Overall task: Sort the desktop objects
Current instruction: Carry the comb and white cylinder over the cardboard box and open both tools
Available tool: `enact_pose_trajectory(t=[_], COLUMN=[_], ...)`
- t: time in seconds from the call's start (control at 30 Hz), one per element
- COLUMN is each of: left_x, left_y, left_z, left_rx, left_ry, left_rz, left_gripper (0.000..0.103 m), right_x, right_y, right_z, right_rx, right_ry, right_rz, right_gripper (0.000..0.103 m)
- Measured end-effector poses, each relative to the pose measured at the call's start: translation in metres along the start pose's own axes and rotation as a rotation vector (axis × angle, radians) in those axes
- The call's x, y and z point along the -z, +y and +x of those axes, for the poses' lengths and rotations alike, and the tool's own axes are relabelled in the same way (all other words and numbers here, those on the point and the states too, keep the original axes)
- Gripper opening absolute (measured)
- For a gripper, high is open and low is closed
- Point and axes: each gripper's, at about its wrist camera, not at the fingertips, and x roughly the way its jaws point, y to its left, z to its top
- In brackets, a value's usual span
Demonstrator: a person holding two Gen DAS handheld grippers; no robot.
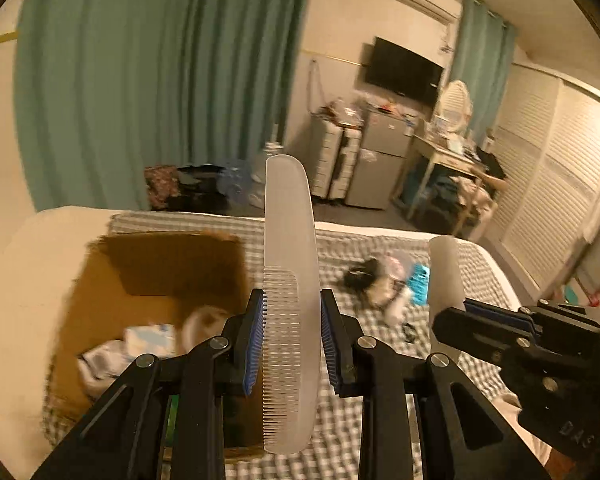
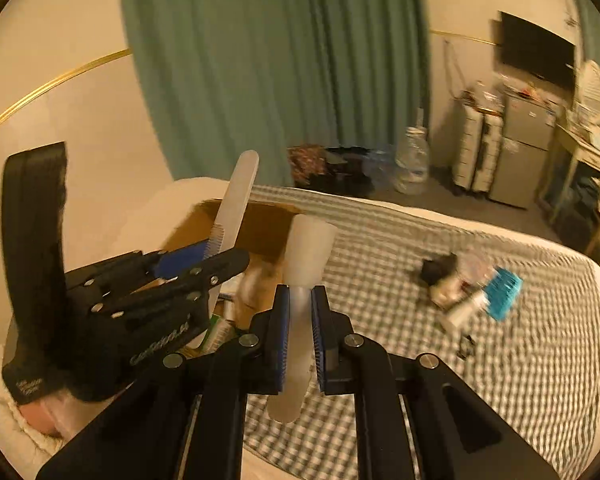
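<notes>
Checked bedding is covering the bed (image 2: 440,340), which is serving as the sorting surface, with a brown cardboard box (image 1: 152,280) sitting open toward its left side and already holding a few pale items. Farther right on the bed, well apart from the box, a small pile (image 2: 464,288) of unsorted things is lying, a blue piece among them.

Two grippers are hanging side by side above the bedding near the box. The left gripper (image 1: 292,340) is holding a frosted comb (image 1: 290,280) upright, its fingers (image 1: 256,344) closed against the toothed section, the spine rising well above them. The right gripper (image 2: 300,332) is clamping the narrow stem of a frosted, funnel-shaped piece (image 2: 306,264), its wide end up; what this piece is cannot be told.

Judging by the layout, both items are being carried to the box. To do that well, each gripper probably needs to be brought squarely over the opening, clear of the near wall, and lowered before the fingers are opened. Releasing one item at a time would keep the grippers from bumping. The comb's long overhang could catch the rim if tilted, so keeping it upright looks safest.
</notes>
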Motion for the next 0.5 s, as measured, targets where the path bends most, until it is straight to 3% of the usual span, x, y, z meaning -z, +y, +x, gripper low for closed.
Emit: enact_pose_trajectory(t=[0.23,0.5], left_x=[-0.009,0.019], left_y=[0.060,0.113], left_z=[0.020,0.061], left_rx=[-0.084,-0.117], left_ry=[0.043,0.137], left_rz=[-0.043,-0.107], left_gripper=[0.027,0.027], right_x=[-0.024,-0.032], right_y=[0.046,0.065], right_z=[0.042,0.120], right_rx=[-0.055,-0.107], right_ry=[0.006,0.095], right_rz=[-0.073,-0.097], right_gripper=[0.010,0.011])
